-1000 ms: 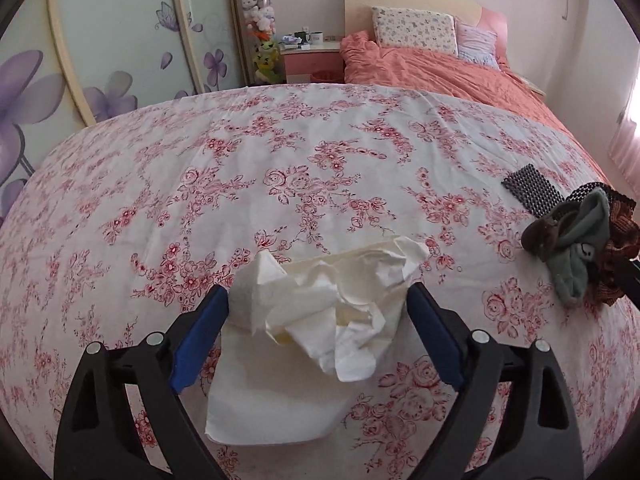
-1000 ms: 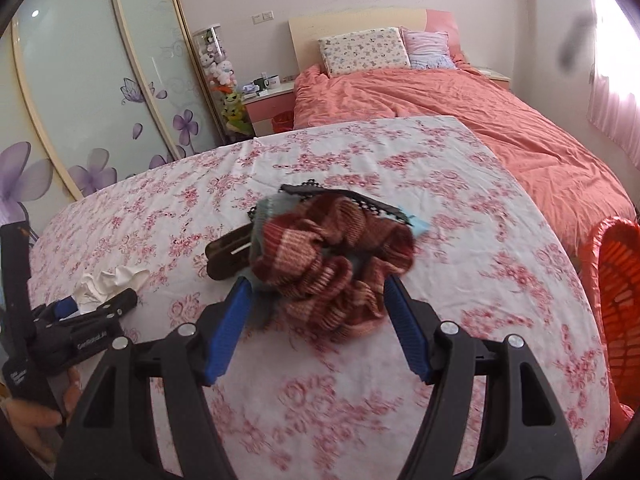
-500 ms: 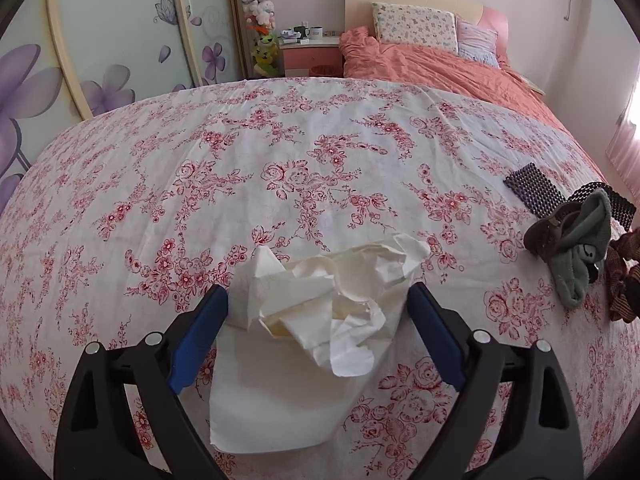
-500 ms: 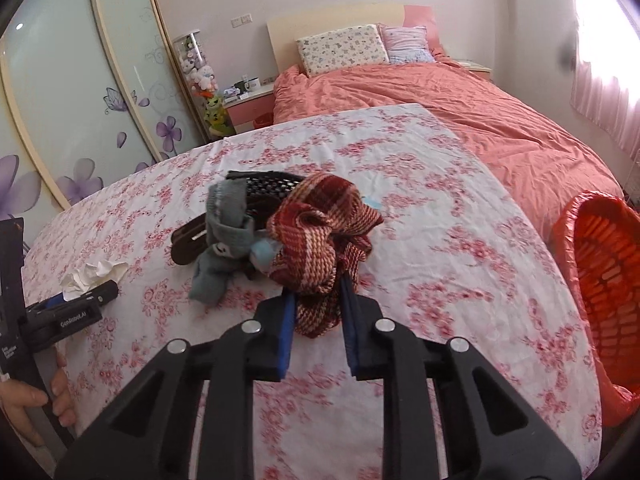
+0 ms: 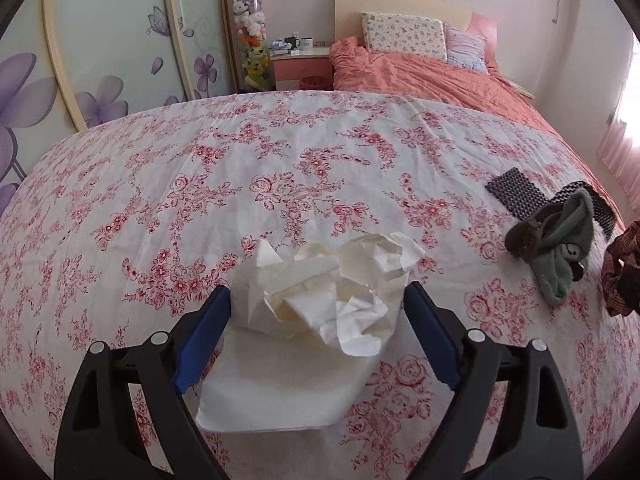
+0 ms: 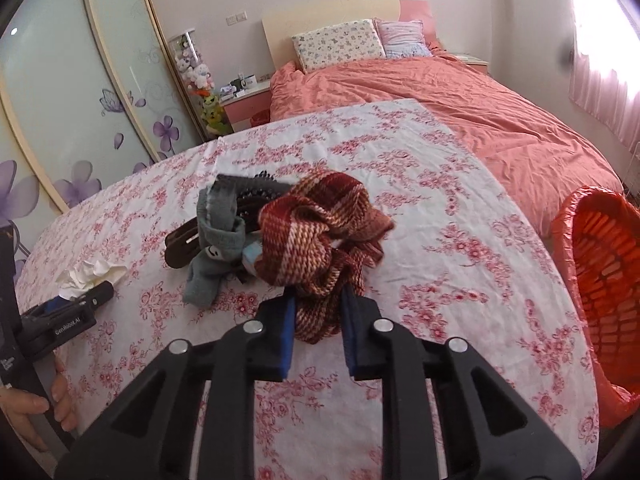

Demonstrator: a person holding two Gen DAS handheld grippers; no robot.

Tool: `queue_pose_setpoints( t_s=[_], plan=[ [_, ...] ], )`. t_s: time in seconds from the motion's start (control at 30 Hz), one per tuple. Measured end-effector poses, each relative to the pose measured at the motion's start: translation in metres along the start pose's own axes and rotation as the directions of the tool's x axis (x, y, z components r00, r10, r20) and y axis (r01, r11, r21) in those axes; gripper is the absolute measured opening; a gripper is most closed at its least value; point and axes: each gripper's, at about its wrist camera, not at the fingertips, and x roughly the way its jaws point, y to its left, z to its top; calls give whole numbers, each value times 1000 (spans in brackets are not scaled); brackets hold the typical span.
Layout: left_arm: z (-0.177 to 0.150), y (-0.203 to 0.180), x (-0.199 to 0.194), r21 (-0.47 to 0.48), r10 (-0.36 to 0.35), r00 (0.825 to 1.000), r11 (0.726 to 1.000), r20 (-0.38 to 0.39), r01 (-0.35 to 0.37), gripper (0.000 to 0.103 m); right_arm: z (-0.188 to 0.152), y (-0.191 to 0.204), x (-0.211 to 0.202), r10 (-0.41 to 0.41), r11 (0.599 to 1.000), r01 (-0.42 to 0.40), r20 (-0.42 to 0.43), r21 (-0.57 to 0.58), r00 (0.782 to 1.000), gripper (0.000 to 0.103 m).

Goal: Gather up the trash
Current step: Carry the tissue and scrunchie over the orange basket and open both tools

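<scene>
Gripping the plaid scarf (image 6: 320, 240), right gripper (image 6: 316, 332) pinches; left gripper (image 5: 316, 320) gapes, seemingly around crumpled tissue (image 5: 324, 292).

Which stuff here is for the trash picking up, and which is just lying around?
For the job:
crumpled tissue
left gripper, open around it
right gripper, shut on the red knitted cloth
orange basket

Just lying around:
grey sock
pillows
plush toys

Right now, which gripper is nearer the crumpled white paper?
Left. The left gripper has its open fingers either side of the crumpled white paper; the right gripper is across the table, shut on the red scarf.
</scene>
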Motion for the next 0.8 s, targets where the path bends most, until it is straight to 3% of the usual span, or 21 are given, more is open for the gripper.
queue_pose_setpoints(
  t_s=[0.4,0.8],
  plan=[
    [9,-25,-46,43,-35,996,999,78,32,87,7,-18,-59,7,1000,-8,89,21,996,20],
    [11,-74,-100,123,-113,982,988,152,95,87,6,-46,-117,-13,999,3,176,54,984,20]
  ],
)
